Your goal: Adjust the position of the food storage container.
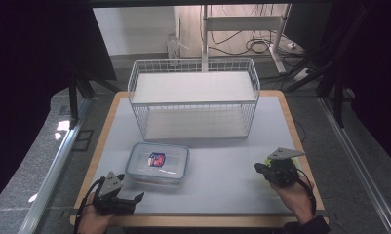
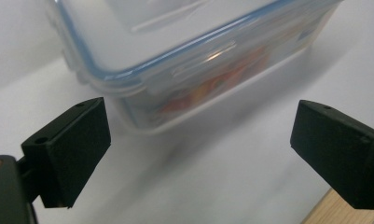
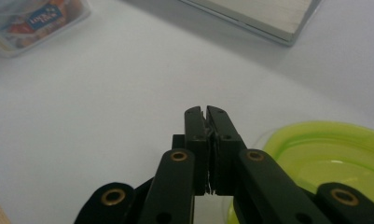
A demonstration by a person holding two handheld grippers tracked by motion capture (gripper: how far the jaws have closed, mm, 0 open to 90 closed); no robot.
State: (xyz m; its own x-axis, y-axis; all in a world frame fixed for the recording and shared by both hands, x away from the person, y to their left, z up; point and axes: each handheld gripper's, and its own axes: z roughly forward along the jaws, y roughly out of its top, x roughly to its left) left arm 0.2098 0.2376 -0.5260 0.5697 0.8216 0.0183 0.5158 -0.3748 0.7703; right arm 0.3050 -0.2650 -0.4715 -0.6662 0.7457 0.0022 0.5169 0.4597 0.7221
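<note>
Left gripper (image 1: 134, 197) sits at the near left edge of the table (image 1: 222, 165), jaws spread wide with nothing between them, and in the left gripper view those two black pads frame the near corner of the clear container (image 2: 194, 60) without touching it. That container, a rectangular box with a blue-sealed lid (image 1: 158, 163) and a red-and-blue label on top, lies flat just ahead of this gripper and slightly toward the table's middle, its long side running across the table, left to right. So the box is straight off the open jaws, a short reach forward, and the near long wall with its latch flap (image 2: 208, 58) is what faces them. Over on the other side, the right gripper (image 1: 258, 168) is pinched shut on nothing, its two jaws pressed together in the right gripper view over bare white tabletop, with a lime-green lid or bowl (image 3: 324, 158) lying right beside and partly under it. The container shows in that view too, well apart at the far top left corner (image 3: 35, 21). By my reading the left hand is plainly the nearer one and already lined up, so the next move looks like its job: ease forward and close across the box's short width or on the lid's edge. Beyond it all stands the white wire basket rack (image 1: 193, 97), empty-shelved, at the back of the table, directly behind the container.
</note>
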